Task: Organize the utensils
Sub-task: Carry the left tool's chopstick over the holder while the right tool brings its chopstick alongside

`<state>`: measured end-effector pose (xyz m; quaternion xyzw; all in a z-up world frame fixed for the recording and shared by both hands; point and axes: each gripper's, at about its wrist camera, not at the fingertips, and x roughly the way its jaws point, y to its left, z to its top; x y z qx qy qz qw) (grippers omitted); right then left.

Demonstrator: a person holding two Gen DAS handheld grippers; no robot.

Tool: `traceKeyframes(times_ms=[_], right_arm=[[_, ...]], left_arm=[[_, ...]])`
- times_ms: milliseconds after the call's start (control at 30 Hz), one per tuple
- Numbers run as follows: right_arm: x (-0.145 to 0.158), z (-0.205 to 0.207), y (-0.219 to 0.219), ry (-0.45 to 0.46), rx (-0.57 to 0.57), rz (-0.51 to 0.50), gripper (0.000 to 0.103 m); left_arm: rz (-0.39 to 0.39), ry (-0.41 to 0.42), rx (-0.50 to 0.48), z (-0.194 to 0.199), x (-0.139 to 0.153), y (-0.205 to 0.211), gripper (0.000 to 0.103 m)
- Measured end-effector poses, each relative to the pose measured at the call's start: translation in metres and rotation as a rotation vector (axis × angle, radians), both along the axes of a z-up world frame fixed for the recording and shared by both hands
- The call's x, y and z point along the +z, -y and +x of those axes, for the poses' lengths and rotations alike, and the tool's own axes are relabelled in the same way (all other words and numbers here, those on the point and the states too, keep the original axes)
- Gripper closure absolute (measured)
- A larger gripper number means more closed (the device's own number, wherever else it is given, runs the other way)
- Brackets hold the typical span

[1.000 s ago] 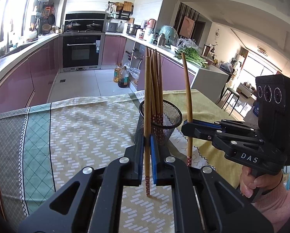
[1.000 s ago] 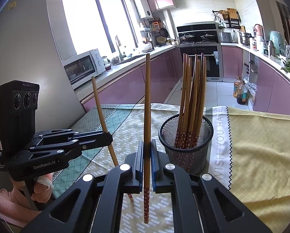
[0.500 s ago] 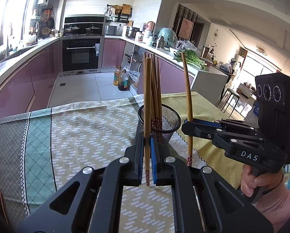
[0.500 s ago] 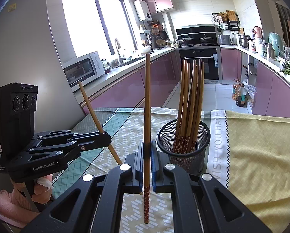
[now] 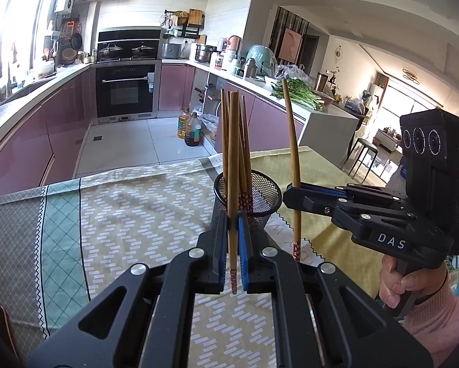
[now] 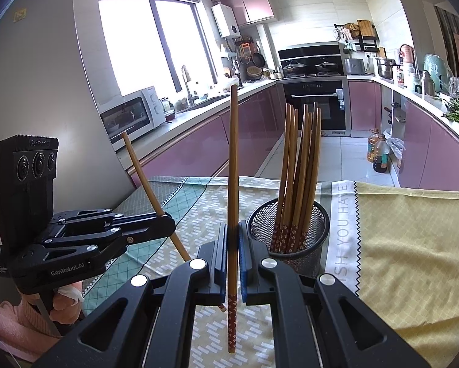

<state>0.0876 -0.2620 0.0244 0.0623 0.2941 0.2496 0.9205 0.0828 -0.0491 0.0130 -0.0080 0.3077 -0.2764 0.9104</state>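
Note:
My left gripper (image 5: 233,220) is shut on a wooden chopstick (image 5: 233,165), held upright with its patterned end down. It hangs just in front of the black mesh holder (image 5: 260,196), which holds several chopsticks. My right gripper (image 6: 233,236) is shut on another chopstick (image 6: 232,165), also upright, to the left of the holder (image 6: 300,233). In the left wrist view the right gripper (image 5: 286,196) sits right of the holder with its chopstick (image 5: 292,153). In the right wrist view the left gripper (image 6: 168,224) holds its chopstick (image 6: 143,178) tilted.
The table carries a patterned green and yellow cloth (image 5: 131,214) and a plain yellow cloth (image 6: 413,245). Purple kitchen cabinets, an oven and oil bottles (image 5: 189,128) on the floor lie beyond the table's far edge.
Both grippers have risen a little with their chopsticks. The holder looks slightly farther and lower in both views. The left chopstick leans more in the right wrist view.

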Motion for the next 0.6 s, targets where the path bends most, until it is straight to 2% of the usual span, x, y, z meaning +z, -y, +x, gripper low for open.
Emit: traceKeyframes(times_ms=[600], right_arm=[[0.0049, 0.0042, 0.0037, 0.013, 0.008, 0.017, 0.097]], left_arm=[[0.003, 0.007, -0.016, 0.0024, 0.0053, 0.0069, 0.096]])
